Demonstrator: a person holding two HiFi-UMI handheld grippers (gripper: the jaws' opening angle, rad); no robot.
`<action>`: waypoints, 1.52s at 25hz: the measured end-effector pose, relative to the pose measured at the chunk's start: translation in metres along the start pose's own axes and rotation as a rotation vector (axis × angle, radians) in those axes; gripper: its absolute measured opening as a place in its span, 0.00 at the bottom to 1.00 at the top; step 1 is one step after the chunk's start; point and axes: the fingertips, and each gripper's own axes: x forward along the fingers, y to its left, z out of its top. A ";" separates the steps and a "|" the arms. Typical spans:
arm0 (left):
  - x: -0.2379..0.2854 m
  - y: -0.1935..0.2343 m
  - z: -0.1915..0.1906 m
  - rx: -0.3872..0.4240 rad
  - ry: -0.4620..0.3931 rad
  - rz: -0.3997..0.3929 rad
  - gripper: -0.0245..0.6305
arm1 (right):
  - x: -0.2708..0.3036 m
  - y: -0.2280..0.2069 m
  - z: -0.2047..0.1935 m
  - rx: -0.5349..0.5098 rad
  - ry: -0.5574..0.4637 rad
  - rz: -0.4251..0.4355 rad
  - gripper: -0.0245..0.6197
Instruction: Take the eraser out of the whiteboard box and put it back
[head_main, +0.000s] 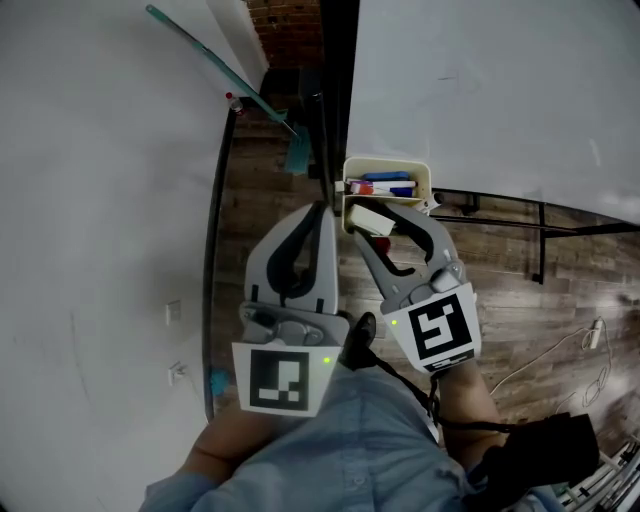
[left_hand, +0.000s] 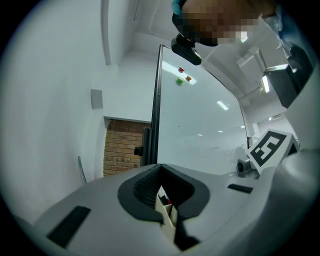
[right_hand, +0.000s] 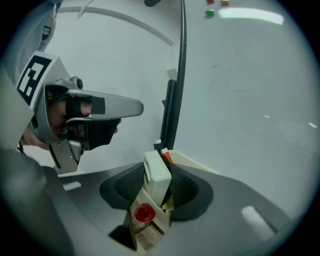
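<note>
Right tool (head_main: 373, 214) clamps the eraser (head_main: 367, 219) across its broad sides, frame centre, at the box's (head_main: 421, 182) near edge. We judge it light, rigid and a little slick, so it is best held mid-body. Left tool (head_main: 325, 208) has its jaws together beside the box.

A: How much of the eraser (right_hand: 157, 172) shows?
B: Its top only. The lower end hides behind the box (head_main: 425, 180) wall. The red and blue items (head_main: 382, 186) inside are too small to name, just colours.
</note>
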 end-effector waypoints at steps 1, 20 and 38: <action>-0.003 -0.002 0.003 0.004 -0.005 0.004 0.04 | -0.004 -0.001 0.004 -0.003 -0.016 -0.002 0.27; -0.077 -0.056 0.066 0.110 -0.155 0.053 0.04 | -0.142 0.005 0.095 0.021 -0.397 -0.085 0.25; -0.113 -0.088 0.090 0.181 -0.220 0.042 0.04 | -0.201 0.015 0.112 -0.017 -0.506 -0.113 0.25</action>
